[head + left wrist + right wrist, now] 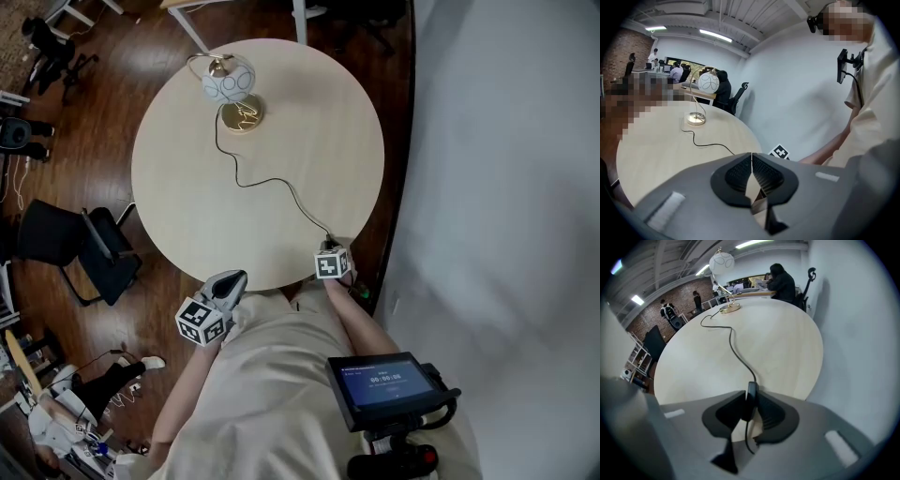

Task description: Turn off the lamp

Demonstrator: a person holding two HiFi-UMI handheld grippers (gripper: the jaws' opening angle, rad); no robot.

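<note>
Grey left gripper [751, 159], right gripper [749, 398]; black ribbed jaws; cream shirt [272, 394].

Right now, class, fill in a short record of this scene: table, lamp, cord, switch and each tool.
table: round, pale wood
lamp: white globe shade, far side of the table; lit or not, cannot tell
base: gold, standing on the table
cord: runs from the base across the table to the near edge
switch: on the cord, between the right tool's jaws
right tool: closed on the switch, at the near edge
left tool: shut, empty, by the near edge
</note>
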